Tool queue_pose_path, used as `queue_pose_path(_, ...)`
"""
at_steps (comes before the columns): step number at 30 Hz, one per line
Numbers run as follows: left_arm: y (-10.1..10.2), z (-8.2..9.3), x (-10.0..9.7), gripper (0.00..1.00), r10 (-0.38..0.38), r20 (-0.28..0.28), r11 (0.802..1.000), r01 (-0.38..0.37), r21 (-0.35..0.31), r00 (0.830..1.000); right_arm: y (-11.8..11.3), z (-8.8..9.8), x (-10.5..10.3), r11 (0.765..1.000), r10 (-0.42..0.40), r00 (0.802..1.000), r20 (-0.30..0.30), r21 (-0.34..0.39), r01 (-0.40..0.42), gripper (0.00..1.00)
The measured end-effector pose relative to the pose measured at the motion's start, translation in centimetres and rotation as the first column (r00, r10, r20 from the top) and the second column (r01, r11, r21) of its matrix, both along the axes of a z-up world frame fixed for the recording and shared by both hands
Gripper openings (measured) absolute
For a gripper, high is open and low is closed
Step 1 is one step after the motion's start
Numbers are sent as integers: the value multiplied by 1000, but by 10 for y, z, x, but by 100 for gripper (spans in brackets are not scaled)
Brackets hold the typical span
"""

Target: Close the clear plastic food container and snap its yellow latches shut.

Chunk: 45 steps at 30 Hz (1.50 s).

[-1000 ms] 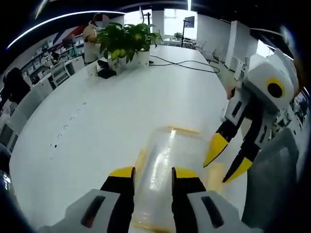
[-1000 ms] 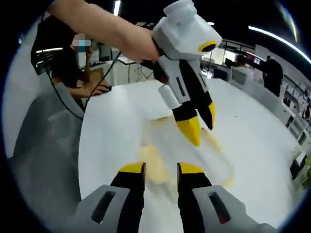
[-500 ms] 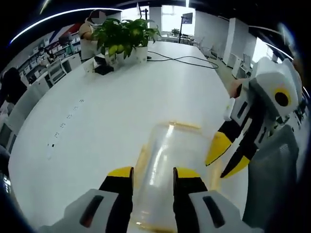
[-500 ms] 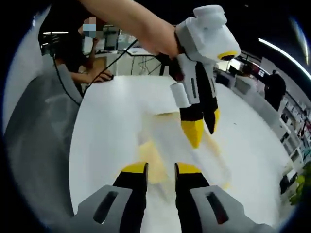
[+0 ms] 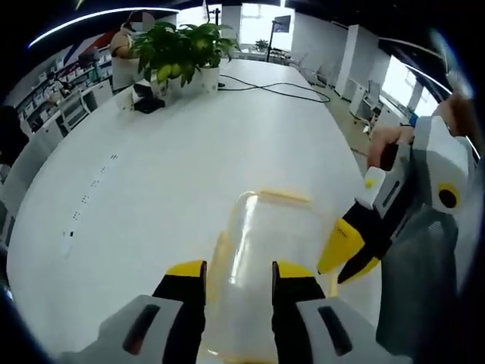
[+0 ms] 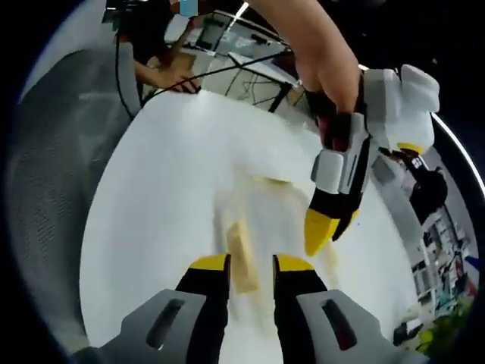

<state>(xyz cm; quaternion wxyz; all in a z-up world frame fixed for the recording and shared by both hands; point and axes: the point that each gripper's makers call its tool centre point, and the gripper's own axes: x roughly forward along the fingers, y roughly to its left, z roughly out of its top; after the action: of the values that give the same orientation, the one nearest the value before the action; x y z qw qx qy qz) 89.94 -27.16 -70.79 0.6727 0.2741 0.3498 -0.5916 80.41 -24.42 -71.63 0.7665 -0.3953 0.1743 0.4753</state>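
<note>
Container (image 5: 265, 250) clear glossy plastic; yellow latch (image 6: 242, 258) matt; table (image 5: 167, 167) smooth white, faint sheen.

The left gripper (image 5: 239, 271) is held low and pointing forward, its yellow-tipped jaws parallel with a narrow gap between them. The right gripper (image 5: 350, 254) comes in from the right, angled down, tips nearly together. A bare forearm (image 6: 314, 45) reaches down to the left gripper's handle
</note>
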Motion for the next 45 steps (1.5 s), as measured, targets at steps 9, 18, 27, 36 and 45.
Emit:
queue_pose_path(9, -4, -6, -3, 26, -41, -135, 999, 45, 28, 990, -3, 0, 3, 1000, -8, 1000, -15, 8, 8, 19)
queue_pose_path(18, -7, -11, -5, 31, -75, -220, 994, 92, 67, 973, -3, -2, 3, 1000, -7, 1000, -4, 3, 7, 20)
queue_pose_path(27, -7, -14, -3, 33, -105, -264, 983, 140, 118, 959, -2, -5, 5, 999, 3, 998, 57, -42, -1, 21)
queue_pose_path(36, -5, -15, -2, 32, -98, -282, 982, 139, 128, 954, -3, -5, 7, 998, -1, 996, 87, -63, 6, 21)
queue_pose_path(45, -4, -15, -9, 31, -95, -286, 981, 138, 137, 953, -3, -7, 8, 996, -11, 994, 107, -90, 21, 19)
